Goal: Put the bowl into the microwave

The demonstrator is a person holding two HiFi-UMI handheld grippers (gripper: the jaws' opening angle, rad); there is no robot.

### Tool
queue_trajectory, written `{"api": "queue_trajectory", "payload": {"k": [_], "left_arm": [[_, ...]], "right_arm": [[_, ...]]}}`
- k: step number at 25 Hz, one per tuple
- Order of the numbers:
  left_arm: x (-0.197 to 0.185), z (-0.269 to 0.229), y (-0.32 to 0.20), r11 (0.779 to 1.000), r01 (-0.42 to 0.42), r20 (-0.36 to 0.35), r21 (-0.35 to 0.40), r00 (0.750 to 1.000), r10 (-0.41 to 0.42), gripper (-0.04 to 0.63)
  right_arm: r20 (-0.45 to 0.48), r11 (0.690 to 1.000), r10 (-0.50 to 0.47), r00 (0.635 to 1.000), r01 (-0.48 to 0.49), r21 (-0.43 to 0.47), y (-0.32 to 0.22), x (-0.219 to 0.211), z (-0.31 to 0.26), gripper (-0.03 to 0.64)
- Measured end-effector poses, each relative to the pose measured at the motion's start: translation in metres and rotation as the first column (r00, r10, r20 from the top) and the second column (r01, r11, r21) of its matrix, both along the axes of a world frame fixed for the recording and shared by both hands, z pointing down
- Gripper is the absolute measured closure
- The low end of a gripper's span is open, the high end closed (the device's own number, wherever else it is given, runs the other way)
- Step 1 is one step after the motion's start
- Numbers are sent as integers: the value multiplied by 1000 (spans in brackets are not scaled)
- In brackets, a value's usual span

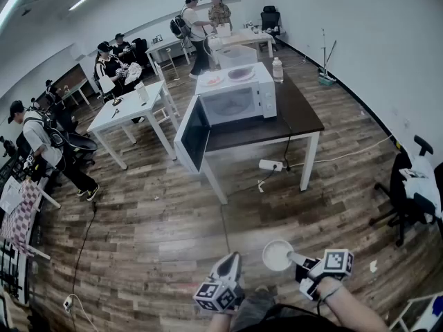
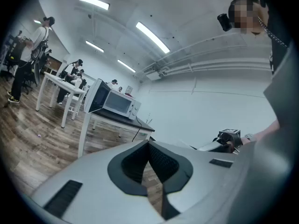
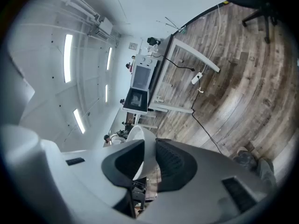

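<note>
Nearest, the right gripper [image 1: 296, 259] is clamped on the rim of the white bowl [image 1: 277, 254]. It holds the bowl mouth-up and roughly level out front, low over the wooden floor [image 1: 173, 234], which looks like a carrying grip. Just to its left, the left gripper [image 1: 234, 258] has its jaws pinched together on nothing, free for the door if needed, I'd say. Well ahead, the microwave [image 1: 239, 101] sits on the dark table [image 1: 297, 113]. Its door [image 1: 194, 133] is swung wide to the left and the cavity faces us, ready to take the bowl. There's floor to cross first.
</note>
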State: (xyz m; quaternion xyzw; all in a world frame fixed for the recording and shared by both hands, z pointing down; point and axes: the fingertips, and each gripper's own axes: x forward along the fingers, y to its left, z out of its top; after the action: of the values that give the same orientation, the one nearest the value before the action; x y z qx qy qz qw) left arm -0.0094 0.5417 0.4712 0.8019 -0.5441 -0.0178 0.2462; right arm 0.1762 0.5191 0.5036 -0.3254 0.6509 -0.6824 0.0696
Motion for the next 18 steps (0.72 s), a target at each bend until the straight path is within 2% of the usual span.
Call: {"api": "queue_trajectory", "payload": {"k": [1, 2, 3, 4, 5, 6, 8, 10, 14, 18], "left_arm": [[17, 13, -26, 1000, -10, -82, 4, 997, 10, 594], [34, 24, -48, 1000, -24, -181, 4, 983, 25, 594], [49, 32, -63, 999, -48, -302, -5, 952, 44, 594], [62, 35, -67, 996, -83, -421, -15, 904, 69, 595], [73, 34, -64, 992, -122, -491, -9, 865, 102, 595], [81, 28, -58, 987, -158, -492, 14, 859, 144, 594], [91, 18, -47, 975, -217, -375, 39, 902, 216, 594], [94, 19, -37, 970, -241, -285, 21, 929, 237, 594], [91, 20, -30, 977, -215, -299, 3, 932, 206, 594], [82, 27, -24, 981, -195, -238, -17, 953, 186, 594]], "right_arm": [[41, 1000, 0, 999, 0, -6, 2, -3, 0, 541], [84, 1000, -3, 996, 4, -4, 4, -6, -2, 545], [129, 1000, -12, 992, 11, 9, 4, -10, -5, 546], [173, 999, -24, 985, 19, 27, 7, -16, -10, 549], [207, 999, -35, 978, 26, 42, 11, -20, -15, 551], [222, 998, -44, 974, 32, 55, 16, -22, -20, 551], [216, 996, -58, 975, 41, 83, 20, -24, -26, 552], [201, 993, -77, 977, 57, 104, 24, -26, -30, 552], [222, 991, -95, 970, 70, 118, 23, -31, -41, 552], [242, 996, -66, 968, 47, 81, 22, -30, -38, 552]]}}
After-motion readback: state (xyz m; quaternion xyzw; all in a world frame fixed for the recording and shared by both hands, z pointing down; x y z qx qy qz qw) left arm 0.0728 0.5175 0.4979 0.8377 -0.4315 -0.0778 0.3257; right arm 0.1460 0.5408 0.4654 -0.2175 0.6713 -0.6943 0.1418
